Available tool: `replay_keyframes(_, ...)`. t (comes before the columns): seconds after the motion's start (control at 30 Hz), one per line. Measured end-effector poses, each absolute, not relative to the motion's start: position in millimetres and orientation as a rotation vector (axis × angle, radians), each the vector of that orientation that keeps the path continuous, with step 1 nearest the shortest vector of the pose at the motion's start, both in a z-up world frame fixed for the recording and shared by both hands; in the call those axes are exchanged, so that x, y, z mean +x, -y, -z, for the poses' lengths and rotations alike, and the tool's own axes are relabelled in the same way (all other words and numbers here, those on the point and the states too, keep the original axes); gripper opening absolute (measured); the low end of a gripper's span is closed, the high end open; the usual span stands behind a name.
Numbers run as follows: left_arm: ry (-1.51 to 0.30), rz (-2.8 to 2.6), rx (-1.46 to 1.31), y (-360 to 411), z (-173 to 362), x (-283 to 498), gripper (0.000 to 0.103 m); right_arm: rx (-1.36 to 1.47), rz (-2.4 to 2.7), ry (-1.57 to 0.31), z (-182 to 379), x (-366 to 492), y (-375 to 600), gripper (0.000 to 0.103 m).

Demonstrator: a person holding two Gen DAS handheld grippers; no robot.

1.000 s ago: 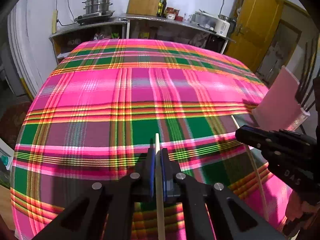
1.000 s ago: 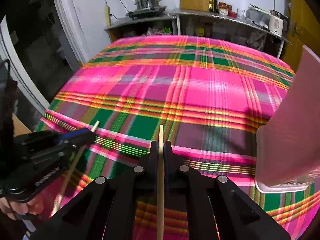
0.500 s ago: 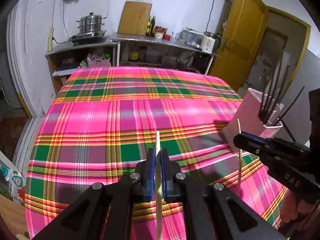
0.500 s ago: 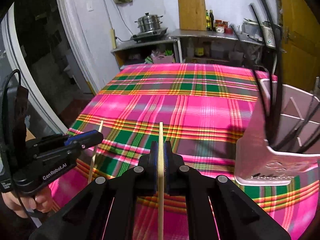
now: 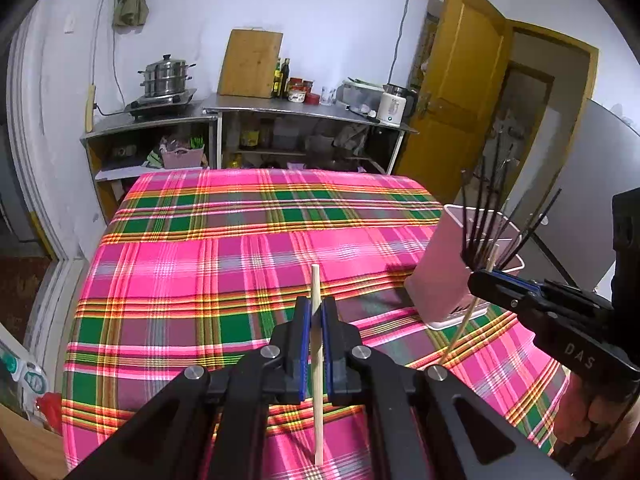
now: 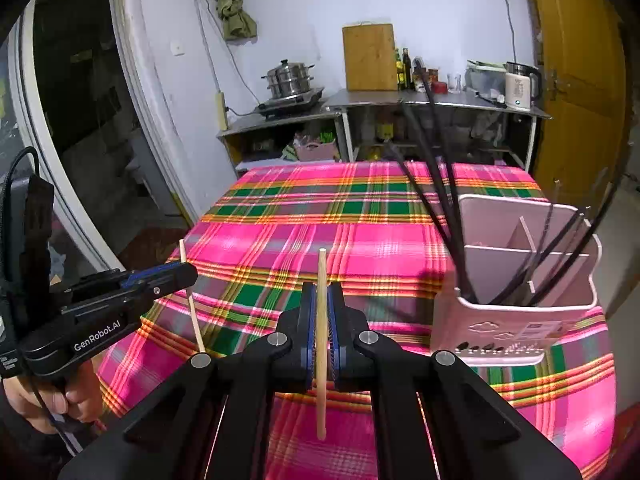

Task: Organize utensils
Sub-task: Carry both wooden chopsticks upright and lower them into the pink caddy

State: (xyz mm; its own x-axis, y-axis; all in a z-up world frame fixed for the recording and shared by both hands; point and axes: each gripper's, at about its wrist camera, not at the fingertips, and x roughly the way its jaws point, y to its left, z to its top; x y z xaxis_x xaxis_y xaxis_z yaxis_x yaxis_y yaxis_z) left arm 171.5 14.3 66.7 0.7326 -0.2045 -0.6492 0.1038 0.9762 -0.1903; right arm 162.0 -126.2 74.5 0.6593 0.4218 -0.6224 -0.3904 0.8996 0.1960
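Note:
My left gripper (image 5: 315, 312) is shut on a pale wooden chopstick (image 5: 317, 392), held upright above the plaid tablecloth (image 5: 224, 264). My right gripper (image 6: 321, 300) is shut on a second wooden chopstick (image 6: 321, 360). A pink utensil holder (image 6: 516, 320) with inner dividers stands on the cloth at the right and holds several black chopsticks (image 6: 436, 184). In the left wrist view the right gripper (image 5: 478, 280) sits just in front of the holder (image 5: 448, 288). In the right wrist view the left gripper (image 6: 190, 274) is at the far left with its chopstick (image 6: 192, 308).
The table's far edge meets a steel counter (image 5: 280, 108) with a steamer pot (image 5: 166, 76), cutting board (image 5: 250, 64), bottles and a kettle (image 5: 394, 108). A yellow door (image 5: 460, 92) stands open at the right. The table's left edge drops to a doorway.
Both grippers have risen and tilted up with their chopsticks still clamped. The pink holder with black chopsticks has come fully into view, and the right gripper has moved closer to it.

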Motion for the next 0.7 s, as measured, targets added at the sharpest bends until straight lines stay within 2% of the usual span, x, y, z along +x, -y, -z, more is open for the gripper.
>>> replay_keyframes(0.7,-0.728,0.203,-0.131,0.3,-86.0,149.5,0.005,0.073,-0.428,-0.692,-85.9,140.5,157.4,0.006)
